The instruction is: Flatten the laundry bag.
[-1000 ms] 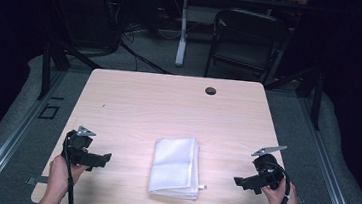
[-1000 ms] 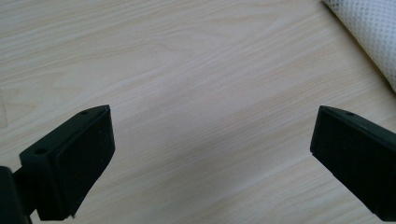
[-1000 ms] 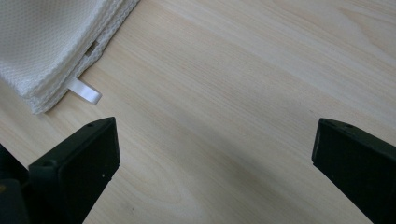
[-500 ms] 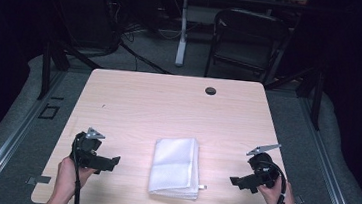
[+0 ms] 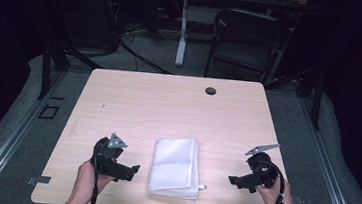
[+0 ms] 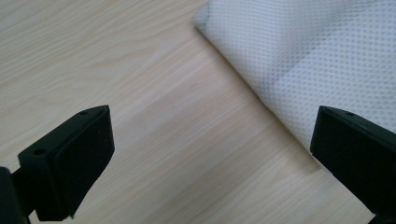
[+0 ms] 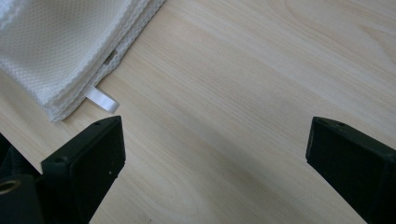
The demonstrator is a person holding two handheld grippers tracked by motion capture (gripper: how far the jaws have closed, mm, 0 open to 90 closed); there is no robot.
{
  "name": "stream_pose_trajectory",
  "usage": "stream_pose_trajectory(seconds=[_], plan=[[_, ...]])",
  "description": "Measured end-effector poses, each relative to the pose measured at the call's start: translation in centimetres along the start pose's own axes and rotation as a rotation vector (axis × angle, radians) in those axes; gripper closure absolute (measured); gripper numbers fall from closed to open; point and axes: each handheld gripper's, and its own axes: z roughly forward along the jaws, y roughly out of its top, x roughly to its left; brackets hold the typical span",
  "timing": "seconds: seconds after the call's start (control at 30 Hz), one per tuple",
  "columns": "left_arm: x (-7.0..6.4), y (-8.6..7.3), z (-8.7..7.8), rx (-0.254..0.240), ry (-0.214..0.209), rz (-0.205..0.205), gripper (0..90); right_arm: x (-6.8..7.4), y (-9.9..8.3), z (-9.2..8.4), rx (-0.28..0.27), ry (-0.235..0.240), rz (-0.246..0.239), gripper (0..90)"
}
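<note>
Poised wide open and empty: left gripper (image 5: 133, 168) and right gripper (image 5: 232, 179), flanking a folded white towel (image 5: 175, 166) lying between them on the table (image 5: 168, 106), untouched. Grasping and unfolding apparently all ahead.

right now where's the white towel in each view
High view: the folded white towel lies on the table near its front edge, between the two grippers.
Left gripper view: it is in the upper right corner, partly behind the right jaw.
Right gripper view: it is in the upper left corner.
Shared landmark: the small white tag at the towel's corner, also in the high view.
</note>
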Motion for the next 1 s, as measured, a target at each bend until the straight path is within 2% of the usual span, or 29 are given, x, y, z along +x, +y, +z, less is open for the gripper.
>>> stream_pose_trajectory(seconds=[0.07, 0.13, 0.17, 0.23, 0.27, 0.3, 0.33, 0.37, 0.47, 0.53, 0.77, 0.8, 0.83, 0.93, 1.0], plan=[[-0.9, 0.3, 0.4, 0.004, -0.007, 0.025, 0.0, -0.2, 0.0, -0.1, 0.003, -0.002, 0.001, 4.8], [-1.3, 0.4, 0.6, 0.004, -0.013, 0.029, 0.0, -0.2, 0.0, -0.1, 0.000, 0.001, 0.007, 5.0], [-2.3, 0.6, 1.0, 0.012, -0.028, 0.059, 0.0, -0.2, 0.0, -0.1, -0.001, 0.005, 0.009, 5.2], [-3.1, 0.9, 1.2, 0.015, -0.034, 0.088, 0.0, -0.1, 0.0, -0.1, -0.001, 0.001, 0.009, 5.5], [-3.1, 0.9, 1.2, 0.015, -0.034, 0.088, 0.0, -0.1, 0.1, 0.0, 0.001, 0.006, 0.008, 5.6], [-4.0, 1.1, 1.4, 0.014, -0.046, 0.104, 0.0, -0.1, 0.1, 0.0, 0.005, 0.008, 0.003, 5.7], [-4.0, 1.1, 1.4, 0.014, -0.046, 0.104, 0.0, 0.0, 0.1, 0.0, 0.003, 0.010, 0.005, 5.8], [-4.8, 1.3, 1.7, 0.023, -0.062, 0.130, 0.0, 0.0, 0.1, 0.0, 0.004, 0.004, -0.002, 5.9], [-6.0, 1.5, 2.2, 0.035, -0.091, 0.166, 0.0, 0.2, 0.2, -0.1, 0.006, 0.011, -0.002, 6.0], [-6.5, 1.6, 2.4, 0.027, -0.092, 0.169, 0.0, 0.2, 0.1, 0.0, 0.013, 0.009, -0.006, 6.1], [-9.2, 2.7, 4.1, 0.049, -0.127, 0.240, 0.1, -0.1, -0.1, 0.0, 0.018, 0.015, 0.005, 6.3], [-10.0, 2.8, 4.5, 0.054, -0.109, 0.264, 0.0, -0.1, -0.1, 0.0, 0.008, 0.016, 0.006, 6.4], [-10.0, 2.8, 4.5, 0.054, -0.109, 0.264, 0.1, -0.1, -0.1, 0.0, 0.008, 0.014, 0.006, 6.4], [-11.2, 3.2, 5.1, 0.060, -0.118, 0.290, 0.0, 0.0, -0.1, 0.0, 0.011, 0.013, 0.009, 6.5], [-11.4, 3.3, 5.2, 0.061, -0.124, 0.296, 0.0, 0.0, -0.1, 0.0, 0.021, 0.014, 0.001, 6.6]])
